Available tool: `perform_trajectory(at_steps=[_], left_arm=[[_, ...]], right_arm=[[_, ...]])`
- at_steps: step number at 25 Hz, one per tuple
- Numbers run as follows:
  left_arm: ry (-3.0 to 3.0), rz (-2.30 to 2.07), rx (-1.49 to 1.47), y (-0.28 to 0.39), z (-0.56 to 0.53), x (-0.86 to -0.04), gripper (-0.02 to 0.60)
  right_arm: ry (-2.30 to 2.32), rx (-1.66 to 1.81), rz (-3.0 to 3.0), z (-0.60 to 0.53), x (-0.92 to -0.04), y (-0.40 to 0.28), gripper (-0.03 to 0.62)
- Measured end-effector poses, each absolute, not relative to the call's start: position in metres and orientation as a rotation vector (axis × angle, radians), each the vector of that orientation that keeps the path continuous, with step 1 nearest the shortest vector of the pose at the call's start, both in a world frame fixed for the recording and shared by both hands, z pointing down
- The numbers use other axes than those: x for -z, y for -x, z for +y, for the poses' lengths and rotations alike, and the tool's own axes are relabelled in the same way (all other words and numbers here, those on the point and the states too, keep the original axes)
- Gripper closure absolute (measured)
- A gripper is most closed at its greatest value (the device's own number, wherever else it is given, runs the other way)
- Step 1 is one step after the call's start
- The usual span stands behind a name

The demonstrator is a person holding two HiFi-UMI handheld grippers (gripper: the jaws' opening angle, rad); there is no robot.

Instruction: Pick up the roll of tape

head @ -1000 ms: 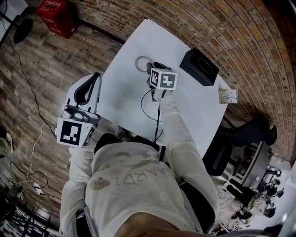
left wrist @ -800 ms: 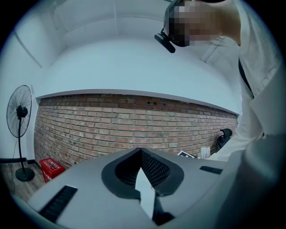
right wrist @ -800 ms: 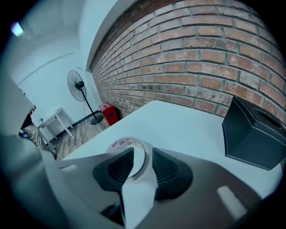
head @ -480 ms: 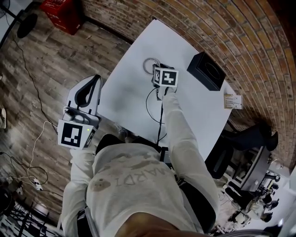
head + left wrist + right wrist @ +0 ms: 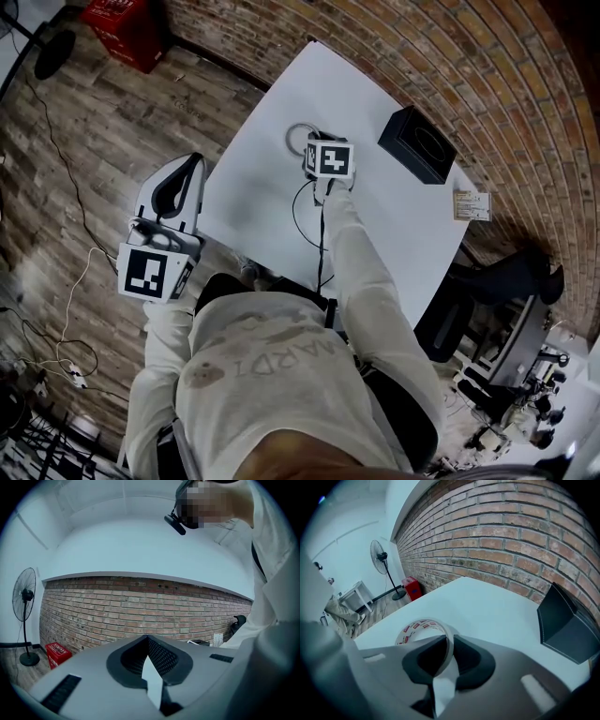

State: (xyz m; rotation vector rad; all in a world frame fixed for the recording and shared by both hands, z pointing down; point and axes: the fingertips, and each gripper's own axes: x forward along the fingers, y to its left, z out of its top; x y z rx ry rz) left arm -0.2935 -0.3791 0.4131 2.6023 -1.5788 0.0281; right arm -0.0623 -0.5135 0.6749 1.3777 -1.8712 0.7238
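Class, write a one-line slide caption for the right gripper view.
Right gripper, jaws just closing, pinches the wall of the roll of tape on the white table.

The roll of tape (image 5: 423, 623) lies on the table (image 5: 253, 183), toward its far side. 1 box (image 5: 417, 143) stands on the table to its right, apart from it. A crate (image 5: 117, 21) sits on the floor, far left, by the wall (image 5: 450, 56).

Pale roll of tape (image 5: 412, 626), red-printed inside, lies flat; my right hand-held gripper's (image 5: 448, 638) jaws have just closed on its near wall.
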Motion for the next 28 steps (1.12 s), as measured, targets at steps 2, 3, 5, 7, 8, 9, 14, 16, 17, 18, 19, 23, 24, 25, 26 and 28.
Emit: perform_trajectory(at_steps=[2,3,5,7,8,9,14,16,17,18,19,23,24,25,26,28], left_arm=[[-2.617,-1.581,-0.03,0.293,-0.376,-0.412,0.577],[-2.619,-1.582,-0.029,0.293,-0.375,-0.411,0.577],[-2.621,-1.582,-0.025,0.293,-0.373,-0.409,0.577],[-2.626,-1.579,-0.017,0.291,-0.371,-0.407,0.575],[-2.629,-1.576,-0.012,0.29,-0.369,-0.406,0.575],[-2.633,-1.573,-0.008,0.288,-0.367,-0.405,0.577],[-2.656,-1.554,0.018,0.278,-0.36,-0.398,0.575],[-2.664,-1.548,0.028,0.273,-0.357,-0.395,0.575],[-2.668,-1.545,0.033,0.269,-0.355,-0.393,0.575],[-2.672,-1.541,0.036,0.266,-0.353,-0.392,0.575],[-2.677,-1.538,0.038,0.262,-0.351,-0.391,0.575],[-2.699,-1.525,0.047,0.248,-0.341,-0.385,0.575],[-2.704,-1.521,0.049,0.245,-0.338,-0.383,0.575],[-2.71,-1.518,0.051,0.242,-0.336,-0.382,0.577],[-2.715,-1.513,0.054,0.238,-0.334,-0.38,0.577],[-2.726,-1.504,0.059,0.23,-0.329,-0.378,0.575]], right_arm=[[-1.405,-0.743,-1.879,-0.509,-0.673,0.06,0.536],[-1.418,-0.747,-1.888,-0.507,-0.671,0.058,0.536],[-1.445,-0.746,-1.915,-0.503,-0.664,0.056,0.536],[-1.474,-0.753,-1.949,-0.499,-0.656,0.054,0.536],[-1.489,-0.759,-1.966,-0.495,-0.651,0.054,0.536],[-1.503,-0.763,-1.981,-0.492,-0.646,0.053,0.536],[-1.566,-0.733,-2.042,-0.474,-0.621,0.047,0.536],[-1.579,-0.718,-2.079,-0.467,-0.611,0.045,0.536],[-1.582,-0.71,-2.1,-0.464,-0.607,0.043,0.536],[-1.585,-0.703,-2.12,-0.46,-0.602,0.042,0.536],[-1.589,-0.698,-2.136,-0.456,-0.597,0.04,0.536],[-1.609,-0.674,-2.189,-0.437,-0.576,0.032,0.536],[-1.613,-0.665,-2.201,-0.432,-0.571,0.03,0.536],[-1.615,-0.656,-2.213,-0.427,-0.566,0.029,0.536],[-1.616,-0.65,-2.224,-0.423,-0.561,0.027,0.536],[-1.62,-0.642,-2.246,-0.414,-0.551,0.024,0.536]])
